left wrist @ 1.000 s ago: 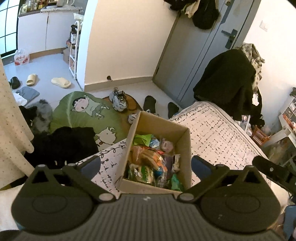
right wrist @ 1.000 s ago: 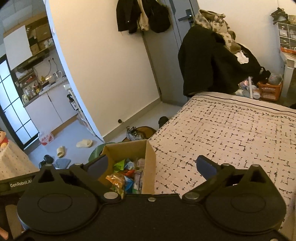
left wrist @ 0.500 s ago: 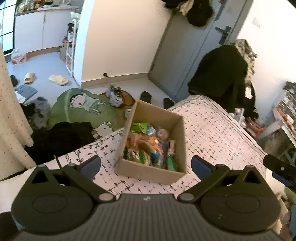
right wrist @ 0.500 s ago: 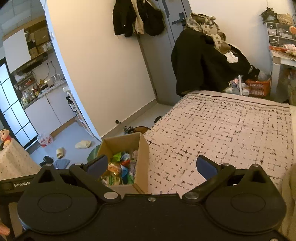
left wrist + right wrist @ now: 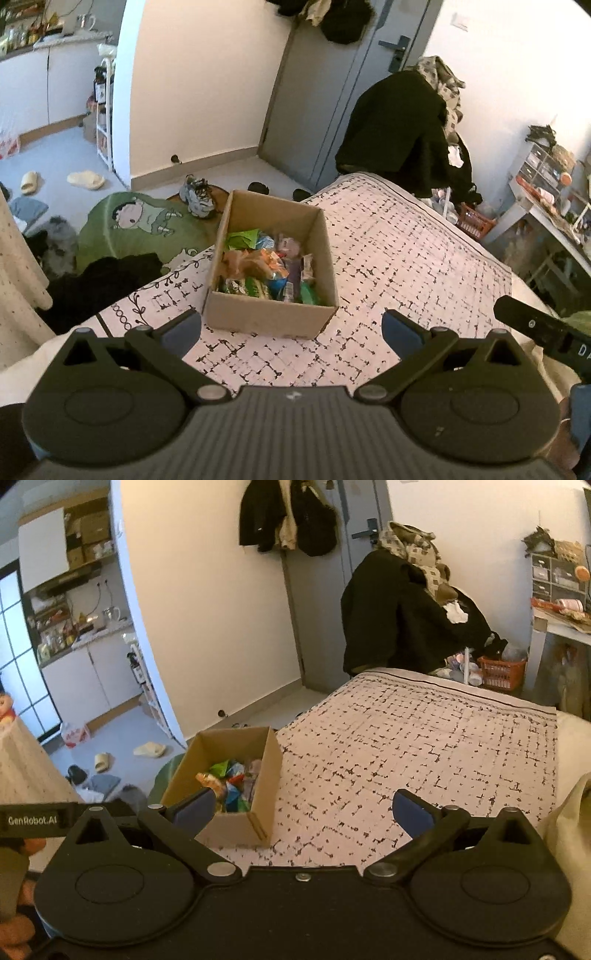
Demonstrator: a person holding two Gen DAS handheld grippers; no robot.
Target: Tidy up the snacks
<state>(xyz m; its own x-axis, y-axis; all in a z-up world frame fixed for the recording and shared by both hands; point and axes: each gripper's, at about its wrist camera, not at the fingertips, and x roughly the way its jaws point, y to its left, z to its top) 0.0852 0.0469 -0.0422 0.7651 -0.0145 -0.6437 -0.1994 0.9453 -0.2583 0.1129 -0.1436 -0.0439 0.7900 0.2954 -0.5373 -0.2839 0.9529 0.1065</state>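
Observation:
An open cardboard box (image 5: 258, 320) full of mixed snack packets (image 5: 264, 267) sits on the near left corner of the patterned bed cover (image 5: 399, 258). My left gripper (image 5: 291, 328) hovers just short of the box, open and empty. In the right wrist view the same box (image 5: 266, 775) lies ahead and to the left, with the colourful packets (image 5: 231, 782) showing inside. My right gripper (image 5: 303, 808) stands open with nothing between its fingers, its left finger overlapping the box's near edge in the view.
A chair piled with dark clothes (image 5: 402, 129) stands beyond the bed's far end by the grey door (image 5: 332, 92). Left of the bed, a green cartoon rug (image 5: 136, 229), shoes and black clothing (image 5: 96, 280) cover the floor. A desk with an orange basket (image 5: 502, 672) stands right.
Both grippers have pulled back and up from the box, so it looks smaller and farther away. Both stayed open and empty; the box has not moved.

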